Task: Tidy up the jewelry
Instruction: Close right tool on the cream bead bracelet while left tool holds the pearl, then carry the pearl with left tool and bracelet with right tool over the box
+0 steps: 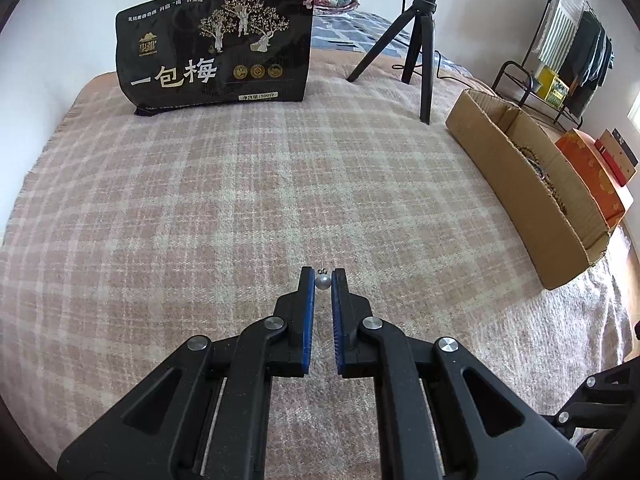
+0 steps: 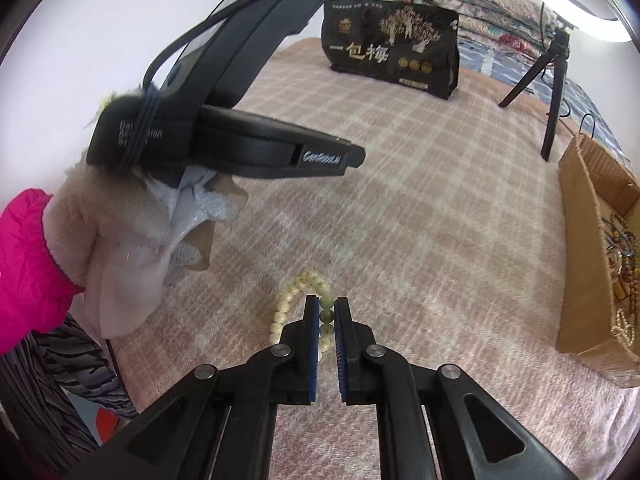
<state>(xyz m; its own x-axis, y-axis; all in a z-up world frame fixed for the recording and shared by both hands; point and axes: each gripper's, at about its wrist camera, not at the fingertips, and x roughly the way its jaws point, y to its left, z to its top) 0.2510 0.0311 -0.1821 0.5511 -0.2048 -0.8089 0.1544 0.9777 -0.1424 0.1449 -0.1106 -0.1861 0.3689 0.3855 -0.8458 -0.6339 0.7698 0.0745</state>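
Note:
My left gripper is shut on a grey pearl earring, pinched between its blue pads just above the plaid blanket. My right gripper is shut on a cream and pale-green bead bracelet, whose loop hangs out to the left of the fingers. The cardboard box with several bracelets and necklaces inside lies to the right; it also shows in the right wrist view. The left gripper's body and the gloved hand show at the left of the right wrist view.
A black snack bag stands at the back of the bed. A ring light on a black tripod stands at the back right. An orange box and a clothes rack lie beyond the cardboard box.

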